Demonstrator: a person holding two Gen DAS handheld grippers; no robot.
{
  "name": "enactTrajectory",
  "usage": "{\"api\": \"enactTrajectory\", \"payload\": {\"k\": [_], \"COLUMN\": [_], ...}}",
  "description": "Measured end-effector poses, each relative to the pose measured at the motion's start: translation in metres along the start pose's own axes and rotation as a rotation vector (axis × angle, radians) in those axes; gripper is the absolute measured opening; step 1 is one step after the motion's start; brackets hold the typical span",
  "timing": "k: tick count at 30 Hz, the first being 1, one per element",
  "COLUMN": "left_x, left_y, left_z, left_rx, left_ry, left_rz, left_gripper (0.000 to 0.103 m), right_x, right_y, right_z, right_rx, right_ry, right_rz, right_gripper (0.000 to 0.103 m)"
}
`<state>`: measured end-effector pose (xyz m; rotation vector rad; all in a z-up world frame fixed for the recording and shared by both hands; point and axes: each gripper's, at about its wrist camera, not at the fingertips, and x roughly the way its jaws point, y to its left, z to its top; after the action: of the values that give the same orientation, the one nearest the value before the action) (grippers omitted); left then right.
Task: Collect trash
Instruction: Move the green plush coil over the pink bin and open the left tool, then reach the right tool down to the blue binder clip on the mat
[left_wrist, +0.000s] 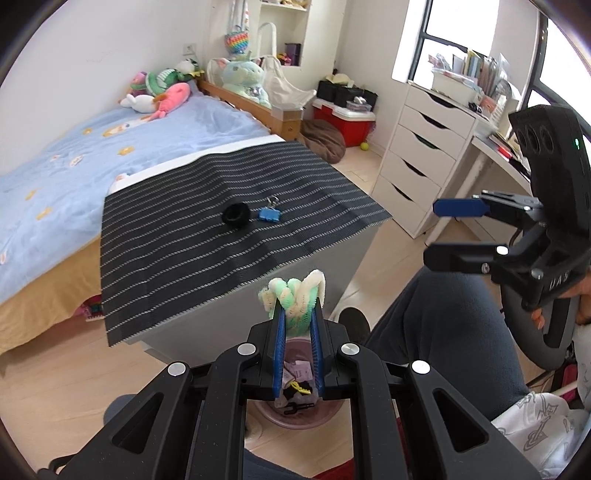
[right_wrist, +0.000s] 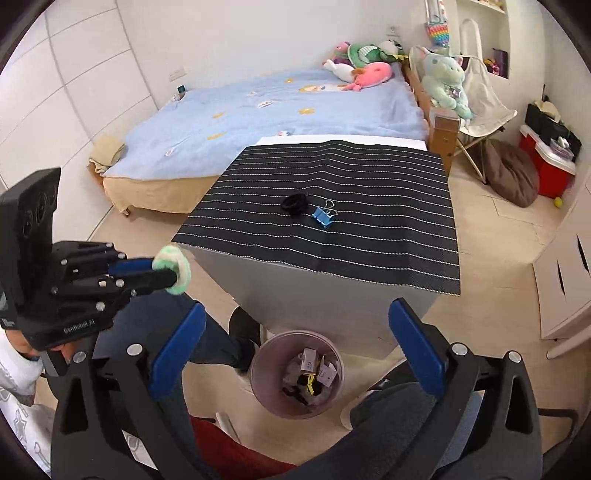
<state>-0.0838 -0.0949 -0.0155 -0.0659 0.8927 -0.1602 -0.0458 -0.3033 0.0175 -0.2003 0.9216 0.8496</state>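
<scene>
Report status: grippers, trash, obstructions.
Left gripper shut on fuzzy pipe cleaner, above bin. Right gripper open, empty. Hair tie, binder clip remain. Nothing blocking.

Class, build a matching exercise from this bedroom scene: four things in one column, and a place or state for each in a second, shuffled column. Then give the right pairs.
Things
1. fuzzy twist
2. blue binder clip
3. bin
4. right gripper

Places or states
A. on the floor, holding scraps
B. open, nothing between its pads
C. on the striped mat
D. clamped in the left gripper

Pairs: 1-D, 2-C, 3-A, 4-B
</scene>
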Motion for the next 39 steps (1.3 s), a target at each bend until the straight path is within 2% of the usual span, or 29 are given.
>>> {"api": "enactTrajectory", "payload": {"k": [9,12,14,16,17,18,25,34,39], "left_x": [0.004,0.006,0.009,0.011,0.011,0.010,0.009,0.005,0.003], "left_y": [-0.014,-0.014,-0.014,-0.014,-0.013,-0.012,-0.003,0.007,0.013], "left_z": [0.004,0.004,0.002,0.001,0.000,0.000,-0.001,-0.001,-0.001], "left_rx": [0.033,0.038,0.038,0.030,0.022,0.017,-0.014,-0.051,-0.059], "left_ry": [0.019,0.028,0.038,0.034,0.024,0.014,-0.010,-0.044,-0.060], "left_rz": [-0.023,-0.036,-0.039,-0.034,-0.025,-0.016,0.064,0.078,0.094], "left_gripper": [0.013,0.019,0.034,0.070,0.078,0.090,0.095,0.095,0.095], "right_x": [-0.005,-0.005,-0.005,-0.004,-0.003,-0.003,0.001,0.007,0.011], "right_y": [-0.011,-0.012,-0.012,-0.013,-0.013,-0.013,-0.010,-0.008,-0.002], "right_z": [-0.002,-0.002,-0.002,-0.002,-0.002,-0.001,0.001,0.000,0.002], "right_rx": [0.026,0.026,0.026,0.027,0.028,0.029,0.024,0.021,-0.029], "right_ry": [-0.009,-0.010,-0.008,-0.006,-0.004,-0.003,0.000,0.010,-0.015], "right_rz": [0.002,0.003,0.004,0.006,0.007,0.007,0.007,0.012,0.015], "right_gripper": [0.098,0.098,0.098,0.098,0.098,0.098,0.098,0.098,0.098]}}
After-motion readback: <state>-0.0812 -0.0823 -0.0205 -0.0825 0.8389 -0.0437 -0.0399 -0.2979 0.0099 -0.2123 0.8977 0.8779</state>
